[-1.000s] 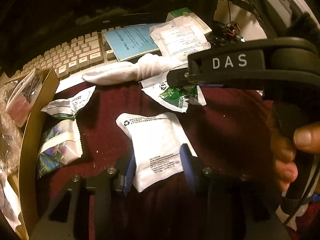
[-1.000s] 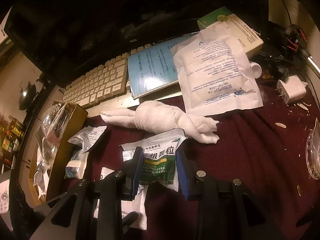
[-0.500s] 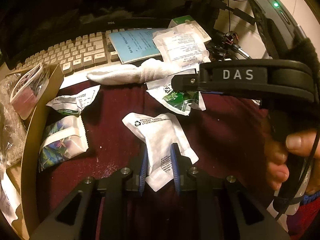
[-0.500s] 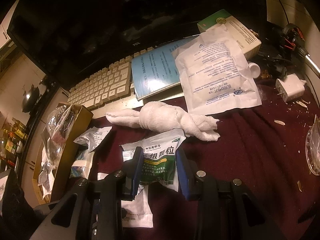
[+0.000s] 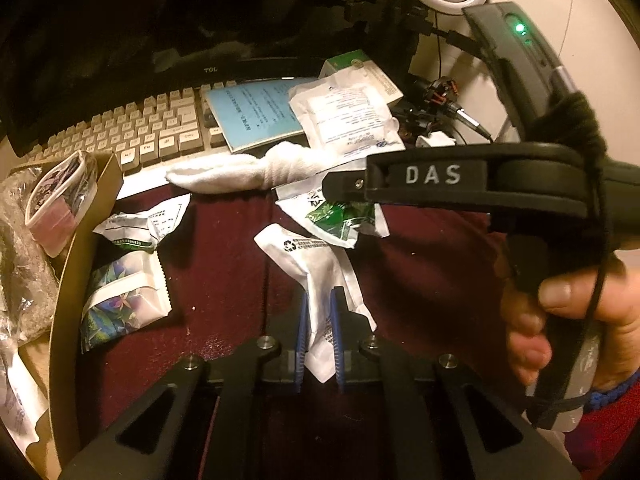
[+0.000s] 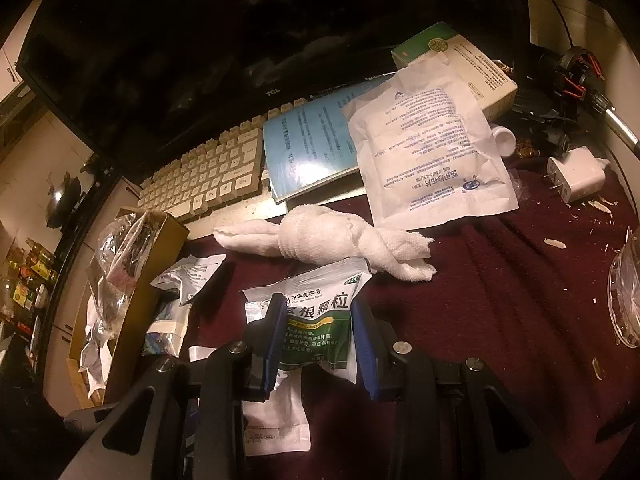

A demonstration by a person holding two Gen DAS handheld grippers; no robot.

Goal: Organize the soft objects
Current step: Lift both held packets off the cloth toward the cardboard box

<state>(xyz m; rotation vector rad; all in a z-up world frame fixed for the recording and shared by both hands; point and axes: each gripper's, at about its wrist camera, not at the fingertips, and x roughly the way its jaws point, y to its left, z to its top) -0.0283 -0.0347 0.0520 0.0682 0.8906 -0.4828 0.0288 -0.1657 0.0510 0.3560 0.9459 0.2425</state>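
Two grippers are pinching soft packets over the maroon cloth-covered table [image 6: 500, 300]. The left gripper [image 5: 320, 312], its jaws having just been closing, is squeezing a crinkled white paper-like sachet [image 5: 316, 264] into a narrow fold between its blue pads. The right gripper [image 6: 316, 312] is clamping a glossy green-and-white foil pouch [image 6: 316, 320] by its sides. A knotted white terry towel [image 6: 332, 240] is lying just beyond, near the beige keyboard [image 6: 208, 176] at the table's far edge. An open brown cardboard box [image 5: 76, 264] is sitting at the left edge.
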